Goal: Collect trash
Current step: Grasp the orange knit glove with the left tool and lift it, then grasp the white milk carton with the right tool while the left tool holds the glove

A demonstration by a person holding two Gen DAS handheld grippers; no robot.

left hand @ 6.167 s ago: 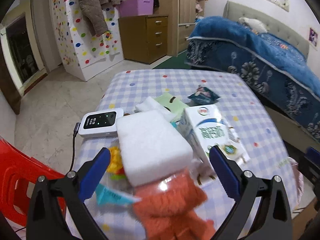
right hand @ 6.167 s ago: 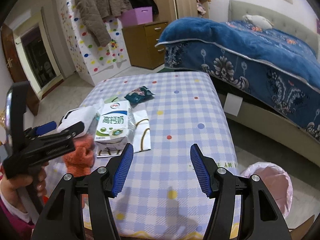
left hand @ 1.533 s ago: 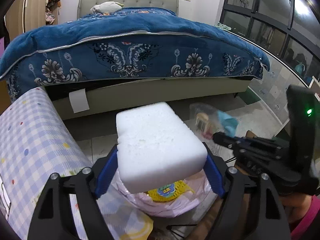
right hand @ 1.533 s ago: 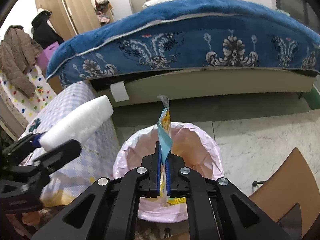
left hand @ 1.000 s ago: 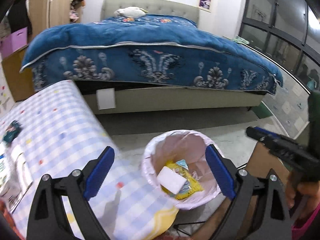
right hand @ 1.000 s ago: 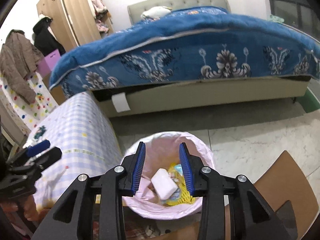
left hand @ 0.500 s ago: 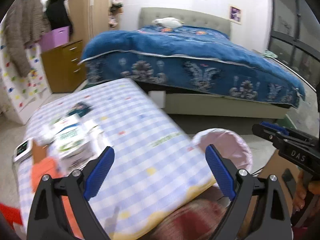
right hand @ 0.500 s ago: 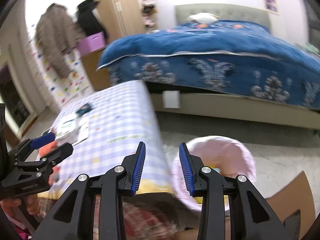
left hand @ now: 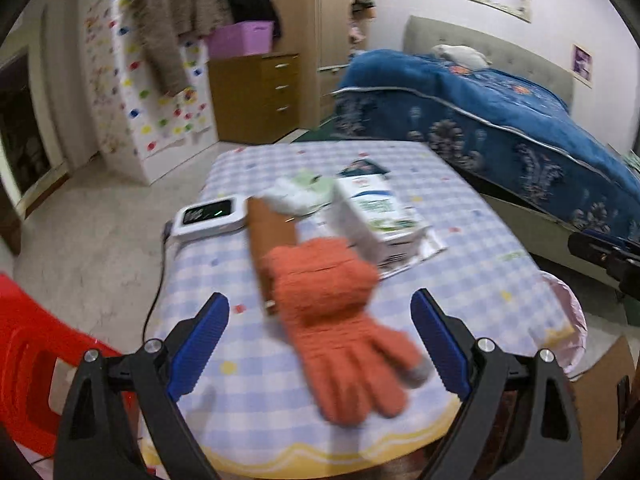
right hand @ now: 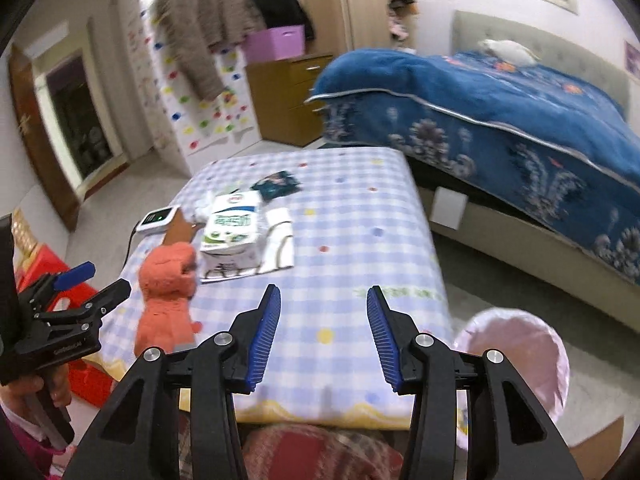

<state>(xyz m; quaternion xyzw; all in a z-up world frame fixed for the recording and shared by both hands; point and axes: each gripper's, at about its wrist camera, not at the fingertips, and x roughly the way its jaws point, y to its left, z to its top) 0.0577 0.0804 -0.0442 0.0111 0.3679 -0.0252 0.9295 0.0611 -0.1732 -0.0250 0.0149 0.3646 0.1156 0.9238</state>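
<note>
On the checked tablecloth lie a white and green milk carton, a dark snack packet and pale wrappers. An orange glove lies near the table's front edge. My left gripper is open over the glove, nothing between its pads. My right gripper hangs over the front of the table with its jaws opening and empty. The pink-lined bin stands on the floor right of the table.
A white device with a cable sits at the table's left edge. A red stool stands at the left. A blue-covered bed runs along the right. A brown dresser and hanging coats are at the back.
Both grippers have swung left from the bin to the table. The white foam block and the wrapper were dropped in the bin. The right jaws have widened.
</note>
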